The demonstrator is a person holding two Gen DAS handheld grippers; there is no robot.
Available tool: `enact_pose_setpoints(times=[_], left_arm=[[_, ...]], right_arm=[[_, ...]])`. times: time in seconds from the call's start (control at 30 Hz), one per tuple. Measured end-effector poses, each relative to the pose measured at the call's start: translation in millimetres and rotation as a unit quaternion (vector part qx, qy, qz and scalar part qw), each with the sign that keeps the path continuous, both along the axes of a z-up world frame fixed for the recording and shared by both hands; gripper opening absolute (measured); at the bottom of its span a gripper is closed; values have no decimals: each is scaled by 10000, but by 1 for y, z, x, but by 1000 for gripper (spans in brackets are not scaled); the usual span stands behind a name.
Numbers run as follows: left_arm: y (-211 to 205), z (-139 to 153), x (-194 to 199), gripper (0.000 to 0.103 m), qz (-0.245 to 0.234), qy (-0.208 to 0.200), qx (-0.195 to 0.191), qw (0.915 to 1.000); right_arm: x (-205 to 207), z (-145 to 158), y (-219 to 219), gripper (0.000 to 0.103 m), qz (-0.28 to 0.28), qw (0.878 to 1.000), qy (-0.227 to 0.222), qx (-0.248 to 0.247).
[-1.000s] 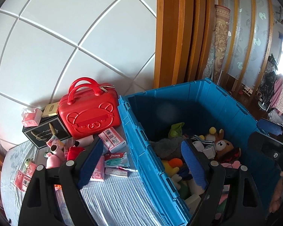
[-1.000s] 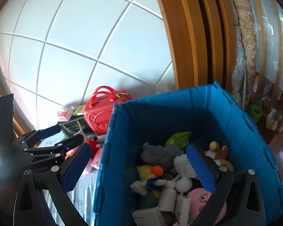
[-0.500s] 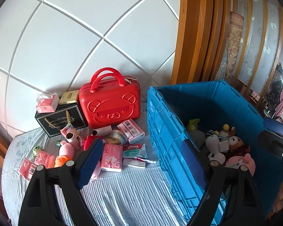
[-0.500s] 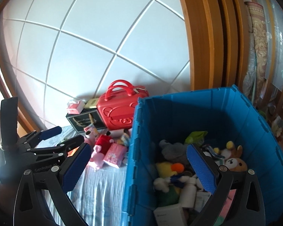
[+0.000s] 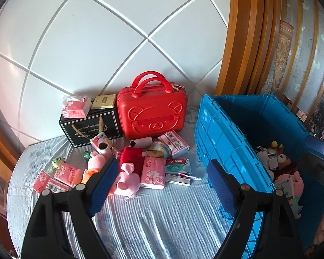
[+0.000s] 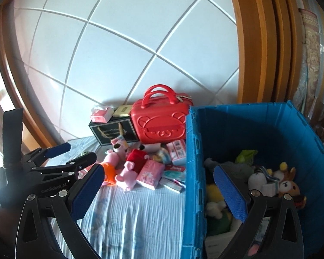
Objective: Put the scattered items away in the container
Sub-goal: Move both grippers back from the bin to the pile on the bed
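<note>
A blue crate (image 5: 224,142) stands on the right of the bed and holds several plush toys and boxes (image 6: 267,181). Scattered items lie left of it: a pink pig plush in red (image 5: 129,168), a pink tissue pack (image 5: 153,172), a Tylenol box (image 5: 178,166) and more pink packs (image 5: 54,179). My left gripper (image 5: 162,185) is open and empty above the sheet, in front of the pile. My right gripper (image 6: 162,194) is open and empty over the crate's left wall (image 6: 194,172). The left gripper also shows in the right wrist view (image 6: 71,155).
A red bear suitcase (image 5: 153,112) and a black gift box (image 5: 90,127) stand against the white tiled wall behind the pile. A wooden frame (image 5: 244,38) rises behind the crate. The light blue sheet (image 5: 162,220) lies under everything.
Both grippers have swung left, away from the crate's inside toward the pile. The scattered items now fill the middle of the left wrist view. Both stay open and empty.
</note>
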State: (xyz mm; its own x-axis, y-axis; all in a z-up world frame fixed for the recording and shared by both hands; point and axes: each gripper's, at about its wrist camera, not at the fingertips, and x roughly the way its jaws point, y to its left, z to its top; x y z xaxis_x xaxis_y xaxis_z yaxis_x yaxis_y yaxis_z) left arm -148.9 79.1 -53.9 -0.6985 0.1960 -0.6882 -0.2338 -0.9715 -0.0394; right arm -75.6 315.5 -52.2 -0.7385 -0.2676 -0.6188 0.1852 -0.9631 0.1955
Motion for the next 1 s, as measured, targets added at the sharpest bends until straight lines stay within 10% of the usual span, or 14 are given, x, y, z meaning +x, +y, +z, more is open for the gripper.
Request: enact_pose_setpoints(times=[1.0], left_arm=[[-140, -58, -23, 85, 751, -407, -57, 9963]], right_arm=[[-46, -72, -124, 102, 535, 9967, -548, 278]])
